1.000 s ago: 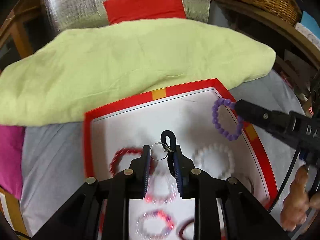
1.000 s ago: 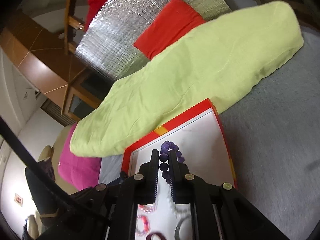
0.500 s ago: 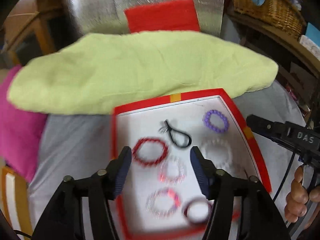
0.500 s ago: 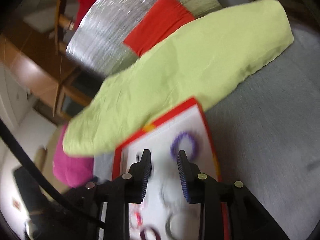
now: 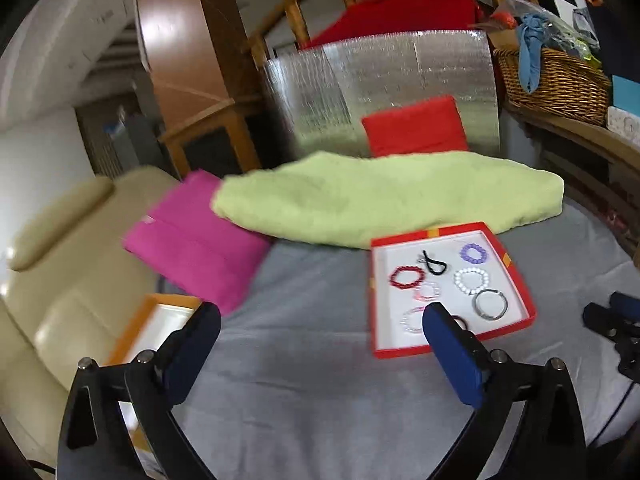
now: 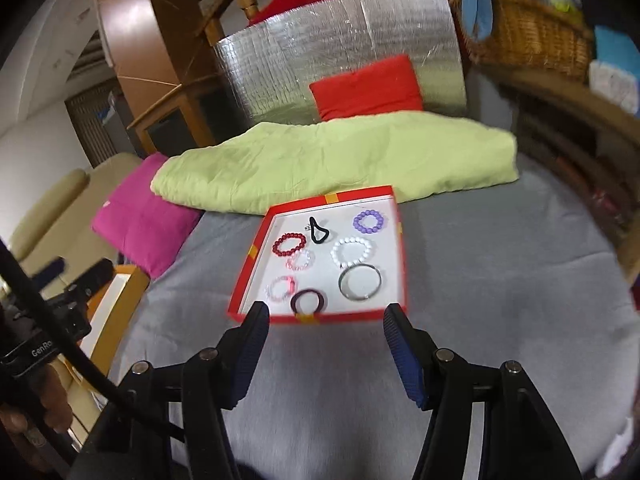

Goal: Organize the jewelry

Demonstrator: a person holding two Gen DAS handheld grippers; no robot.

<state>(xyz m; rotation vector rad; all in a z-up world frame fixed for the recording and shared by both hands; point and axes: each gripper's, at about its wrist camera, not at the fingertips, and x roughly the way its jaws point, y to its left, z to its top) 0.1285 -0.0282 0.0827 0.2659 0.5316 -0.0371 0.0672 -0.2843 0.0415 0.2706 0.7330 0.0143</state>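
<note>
Both tongs had released: the left tongs (image 5: 320, 340) and right tongs (image 6: 324, 328) were spreading, empty. The purple bracelet (image 6: 367, 221) now lay at the red tray's (image 6: 256, 248) one o'clock corner, the black cord (image 6: 319, 233) beside it, apparently sorted.

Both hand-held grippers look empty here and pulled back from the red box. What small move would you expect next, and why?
Probably a reach by the left hand-held gripper toward the orange-rimmed box at left. Both sets of jaws are opening with nothing between them, and the purple bead bracelet and black cord loop already lie in the red-rimmed box. Whether the orange one still holds pieces can't be seen.
</note>
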